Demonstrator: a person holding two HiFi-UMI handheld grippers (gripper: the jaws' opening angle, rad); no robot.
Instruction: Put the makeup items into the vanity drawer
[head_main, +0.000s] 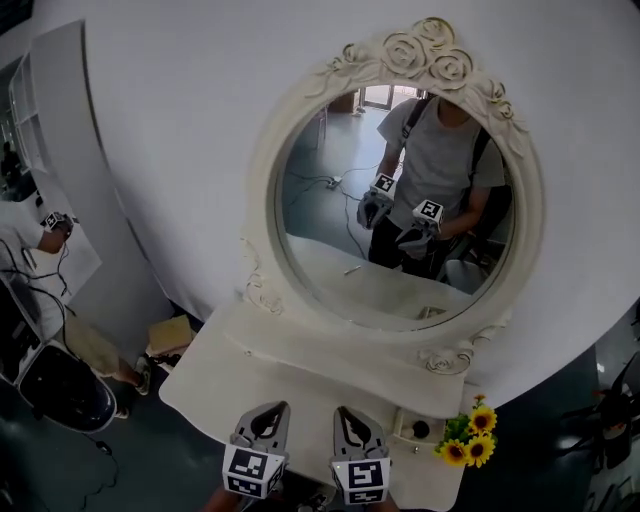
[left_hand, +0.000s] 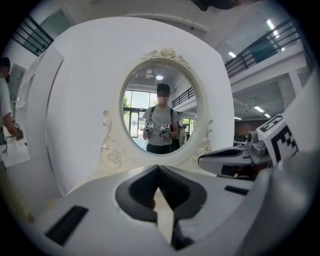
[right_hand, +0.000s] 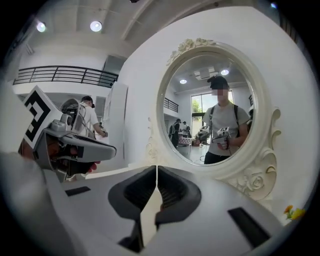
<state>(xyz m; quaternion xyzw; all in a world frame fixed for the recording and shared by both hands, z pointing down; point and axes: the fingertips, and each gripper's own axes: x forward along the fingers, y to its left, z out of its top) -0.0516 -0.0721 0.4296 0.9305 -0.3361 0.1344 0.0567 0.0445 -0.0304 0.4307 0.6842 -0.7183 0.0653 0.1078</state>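
"Which step was it at?"

"Barely the start, by my reckoning. The left gripper (head_main: 268, 418) and the right gripper (head_main: 352, 422) hung side by side below the mirror (head_main: 395, 200), over the front of the bench (head_main: 300, 370). Each had its jaws pressed together with nothing between them."

"And the makeup?"

"I could pick out only one candidate. It was a small dish (head_main: 400, 432) under the mirror's lower right curve, just beside the flowers (head_main: 470, 435), with something dark and round in it. It was too small for me to say whether it was makeup. The bench directly below the mirror looked bare."

"The drawer?"

"I couldn't see it. I'd guess it sat in the bench front below the mirror, but the grippers and the bottom edge of the view cut that part off. So I couldn't say whether it was open or closed."

"What did the next move call for, then?"

"Probably finding the drawer front and getting it open. Failing that, swinging the right gripper towards the dish and parting its jaws before it closed in. Either way the jaws had to open first."

"Anything else hard to make out?"

"The mirror only showed the person holding both grippers. Neither gripper view showed any of the bench top."
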